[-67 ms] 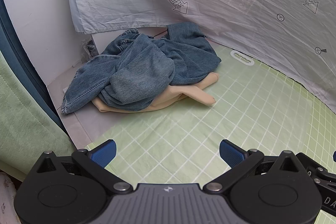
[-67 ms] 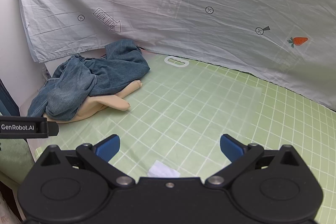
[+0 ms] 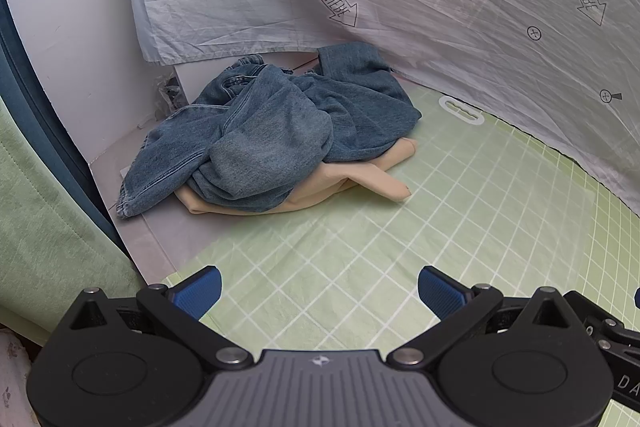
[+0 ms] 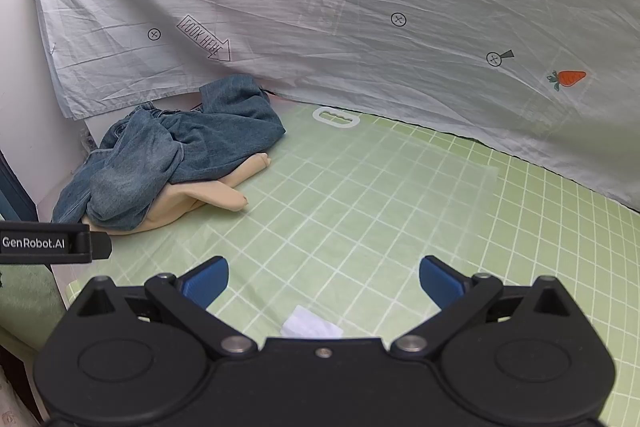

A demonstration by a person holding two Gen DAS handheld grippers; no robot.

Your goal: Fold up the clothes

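Note:
A crumpled pair of blue jeans (image 3: 272, 131) lies in a heap at the far left corner of the green grid mat (image 3: 400, 247), on top of a beige garment (image 3: 360, 179) whose sleeve sticks out to the right. The right wrist view shows the same jeans (image 4: 180, 159) and beige garment (image 4: 208, 199) at the left. My left gripper (image 3: 318, 287) hangs over the mat's near edge, short of the heap, open with nothing between its blue pads. My right gripper (image 4: 324, 277) is also open and empty, over the mat.
A pale printed sheet (image 4: 360, 27) with carrots and arrows hangs as a backdrop behind the mat. A white wall (image 3: 60, 27) and green curtain (image 3: 44, 219) close off the left. A white plastic handle (image 4: 336, 117) lies at the mat's far edge; a small white scrap (image 4: 310, 325) lies near my right gripper.

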